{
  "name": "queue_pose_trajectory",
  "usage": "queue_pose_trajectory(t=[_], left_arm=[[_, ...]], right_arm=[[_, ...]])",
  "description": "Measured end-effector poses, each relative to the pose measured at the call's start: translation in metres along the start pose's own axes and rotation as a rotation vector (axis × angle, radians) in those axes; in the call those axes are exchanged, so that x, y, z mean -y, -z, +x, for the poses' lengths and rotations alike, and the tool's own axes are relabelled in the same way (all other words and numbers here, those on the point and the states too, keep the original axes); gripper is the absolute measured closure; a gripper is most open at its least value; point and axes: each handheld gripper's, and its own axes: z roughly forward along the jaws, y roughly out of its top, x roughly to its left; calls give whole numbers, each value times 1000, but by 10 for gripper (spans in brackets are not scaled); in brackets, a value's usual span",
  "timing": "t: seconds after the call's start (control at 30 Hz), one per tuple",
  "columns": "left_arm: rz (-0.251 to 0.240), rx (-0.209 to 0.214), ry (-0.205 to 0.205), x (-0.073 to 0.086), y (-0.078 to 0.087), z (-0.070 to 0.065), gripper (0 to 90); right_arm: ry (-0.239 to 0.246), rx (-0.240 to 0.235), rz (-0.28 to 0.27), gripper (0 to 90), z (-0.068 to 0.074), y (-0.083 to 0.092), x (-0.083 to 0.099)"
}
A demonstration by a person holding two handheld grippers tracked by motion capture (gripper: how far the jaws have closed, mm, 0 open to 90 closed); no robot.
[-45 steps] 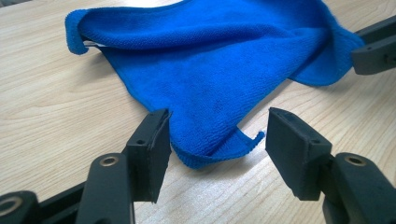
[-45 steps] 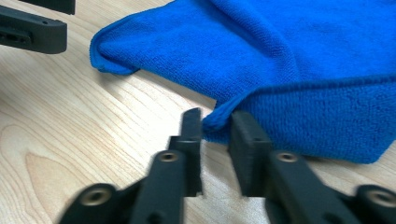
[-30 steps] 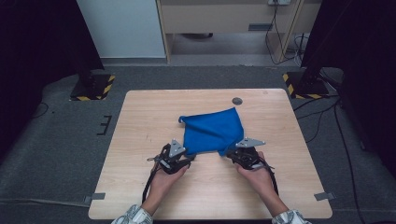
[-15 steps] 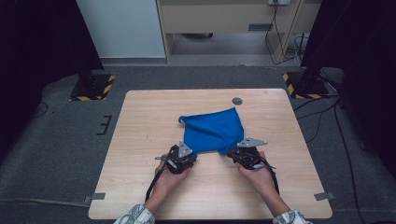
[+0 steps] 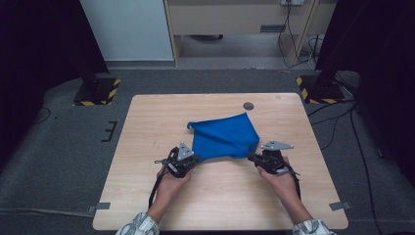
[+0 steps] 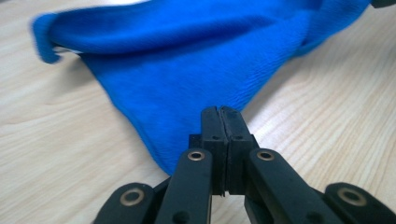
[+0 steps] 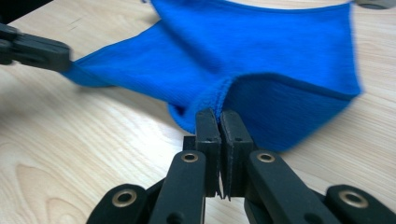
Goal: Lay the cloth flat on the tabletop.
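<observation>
The main risk, as I judge it, is a corner of the cloth [image 5: 224,137] slipping free when the two grippers pull apart or lift: each one seems to hold only a thin bite of hem, and the fabric is soft and stretchy, so an uneven tug could drag an edge out of one grip. A second risk is that the cloth comes up bunched rather than flat; it already lies folded over itself, with a rolled edge on its far left side, and a fold could carry along if the corners are not drawn taut.

The left gripper [image 6: 219,114] has just been closing and now pinches the cloth's near left corner; in its own view the pads [image 6: 211,123] meet with only the blue tip between them, the rest of the cloth fanning away from that point. The right gripper [image 7: 219,116] is clamped on the cloth's near right corner, where a doubled edge rises just beyond its pads [image 7: 232,126].

The cloth rests on the table [image 5: 147,147], its bulk beyond the grippers and between them, its near edge strung from one grip to the other. A small dark disc [image 5: 248,105] sits beyond the cloth, apart from it
</observation>
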Motion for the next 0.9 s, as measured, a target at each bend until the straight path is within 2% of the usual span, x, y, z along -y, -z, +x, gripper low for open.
queue_pose_trajectory(t=[0.13, 0.23, 0.33, 0.63, 0.77, 0.9], left_arm=[[-19, -2, 28, 1, 7, 10, 890], [-32, -1, 50, 2, 13, 15, 891], [-32, 4, 54, 4, 15, 16, 891], [-35, 15, 6, 2, 24, 9, 891], [-43, 21, 4, 2, 30, 8, 891], [-35, 21, -7, 6, 36, 8, 891]], right_arm=[[-18, 22, -2, 874, -12, 7, 2], [-18, 23, 2, 874, -15, 11, 3], [-17, 26, 10, 873, -18, 15, 5], [-22, 47, 64, 873, -25, 37, 24], [-35, 37, 69, 873, -25, 48, 31], [-28, 16, 75, 872, -20, 54, 34]])
